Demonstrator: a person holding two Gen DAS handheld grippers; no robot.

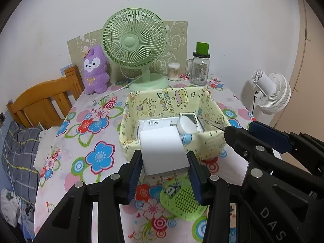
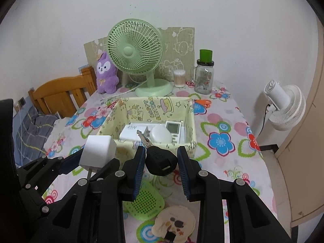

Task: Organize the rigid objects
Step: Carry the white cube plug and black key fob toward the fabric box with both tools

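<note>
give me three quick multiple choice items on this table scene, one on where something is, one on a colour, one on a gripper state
1. Where is the white 45W box?
A. inside the pale yellow fabric basket
B. under the green desk fan
C. beside the glass jar

2. What colour is the plush toy?
A. orange
B. purple
C. white

3. What does the left gripper hold?
A. nothing
B. a black-headed key
C. a white cube charger

Answers: 1 A, it lies on the basket floor. 2 B, its fur is purple. 3 C, the pads clamp the charger; the key is in the right gripper.
</note>
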